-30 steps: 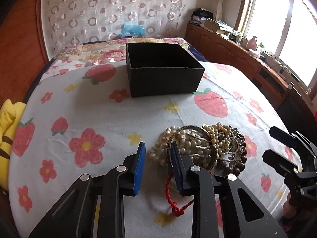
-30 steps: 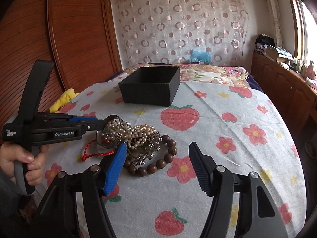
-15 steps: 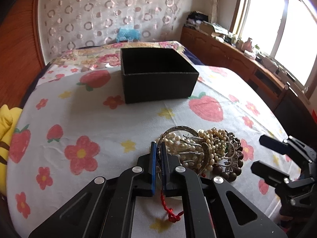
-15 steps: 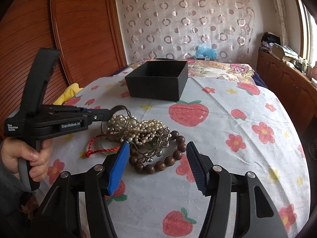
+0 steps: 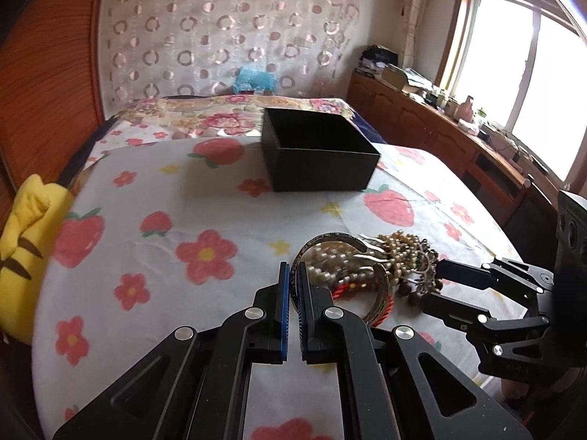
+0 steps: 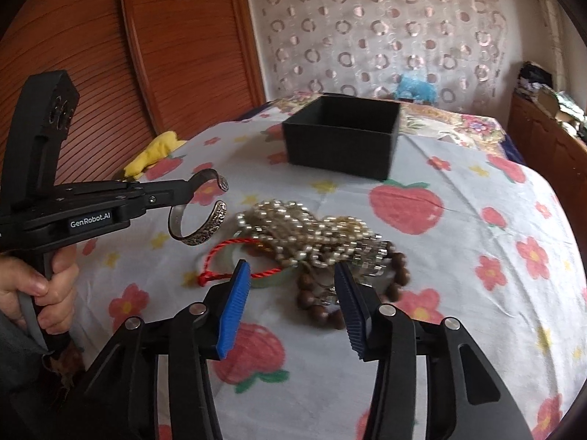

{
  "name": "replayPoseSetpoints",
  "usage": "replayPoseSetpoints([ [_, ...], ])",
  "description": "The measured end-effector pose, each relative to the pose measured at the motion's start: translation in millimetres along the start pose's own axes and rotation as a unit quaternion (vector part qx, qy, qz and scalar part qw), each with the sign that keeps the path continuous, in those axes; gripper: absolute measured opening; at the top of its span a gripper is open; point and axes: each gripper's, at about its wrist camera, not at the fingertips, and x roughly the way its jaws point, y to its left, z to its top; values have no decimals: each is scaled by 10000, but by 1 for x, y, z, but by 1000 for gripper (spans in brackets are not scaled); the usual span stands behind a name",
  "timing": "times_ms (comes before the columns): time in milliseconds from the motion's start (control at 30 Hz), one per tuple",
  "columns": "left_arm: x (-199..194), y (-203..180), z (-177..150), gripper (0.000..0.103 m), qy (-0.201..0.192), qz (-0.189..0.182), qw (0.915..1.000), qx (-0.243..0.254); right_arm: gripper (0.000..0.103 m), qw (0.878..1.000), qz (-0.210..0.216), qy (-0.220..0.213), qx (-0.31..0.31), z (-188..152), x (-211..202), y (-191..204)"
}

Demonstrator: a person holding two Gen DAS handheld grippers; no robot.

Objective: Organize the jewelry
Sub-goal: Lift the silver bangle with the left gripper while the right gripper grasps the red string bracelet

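My left gripper [image 5: 292, 275] is shut on a silver cuff bangle [image 5: 332, 240] and holds it lifted off the cloth; the right wrist view shows the bangle [image 6: 200, 220] hanging from the left gripper [image 6: 187, 189] beside the pile. The jewelry pile [image 6: 312, 234] holds pearl strands, a red cord bracelet [image 6: 227, 256] and a brown bead bracelet [image 6: 323, 311]. My right gripper [image 6: 291, 286] is open, just short of the pile's near edge. An open black box [image 6: 343, 137] stands behind the pile; it also shows in the left wrist view [image 5: 319, 150].
The table has a white cloth with strawberries and flowers [image 6: 477, 220]. A yellow plush toy [image 5: 22, 227] lies at the left edge. A wooden sideboard [image 5: 440, 135] runs along the right under the window. A patterned bed [image 5: 205, 113] lies behind the box.
My left gripper closed on the silver bangle and lifted it away from the pile. My right gripper moved closer to the pile and stayed open.
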Motion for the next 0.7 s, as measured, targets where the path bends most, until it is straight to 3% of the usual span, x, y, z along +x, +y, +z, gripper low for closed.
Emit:
replayPoseSetpoints([
  [300,-13,14,-4,3,-108,154,9998,-88,35,9991,235,340,4,8,24,15],
  [533,-15,17,-6,3,-138,132,9997,-125,34,9985,-130,505,-172,9,34,25],
  [700,-17,18,-5,3,-155,134,9997,-127,28,9977,-285,601,-109,5,33,17],
])
